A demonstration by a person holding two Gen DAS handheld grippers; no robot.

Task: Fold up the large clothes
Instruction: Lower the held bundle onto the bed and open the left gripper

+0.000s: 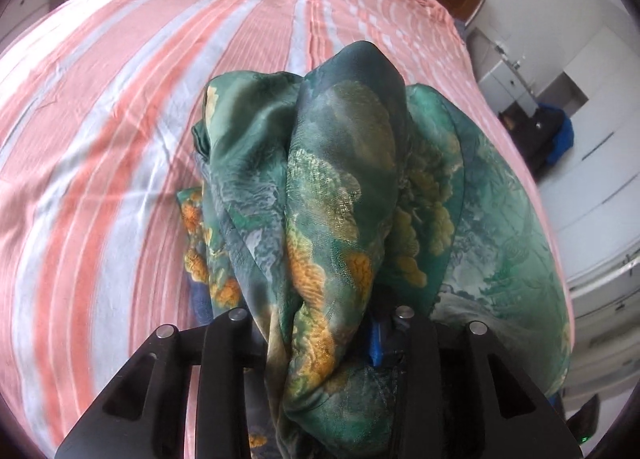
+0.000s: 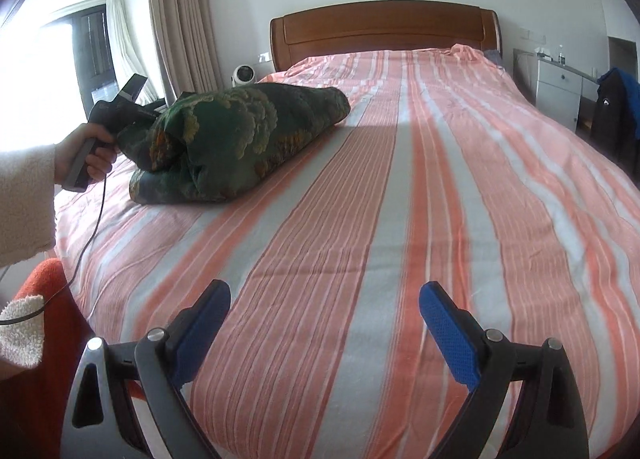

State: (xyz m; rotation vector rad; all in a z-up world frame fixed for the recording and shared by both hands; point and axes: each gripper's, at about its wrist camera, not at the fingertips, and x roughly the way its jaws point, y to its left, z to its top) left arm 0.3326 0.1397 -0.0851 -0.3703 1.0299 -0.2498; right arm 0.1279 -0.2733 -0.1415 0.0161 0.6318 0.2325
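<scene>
A green silky garment [image 1: 336,195] with yellow and orange print is bunched up in my left gripper [image 1: 320,339], which is shut on it; the cloth hides the fingertips. In the right wrist view the same garment [image 2: 240,139] hangs as a bundle touching the left side of the striped bed [image 2: 360,219], with the left gripper [image 2: 120,111] at its left end, held by a hand. My right gripper [image 2: 324,323] is open and empty, with blue pads [image 2: 448,335], low over the near end of the bed.
The bed has a pink and white striped cover and a wooden headboard [image 2: 384,31]. A white cabinet [image 2: 560,83] and a dark jacket [image 2: 616,111] stand to the right. Curtains [image 2: 180,19] and a window are at the left. An orange item [image 2: 36,339] lies by the bed's left corner.
</scene>
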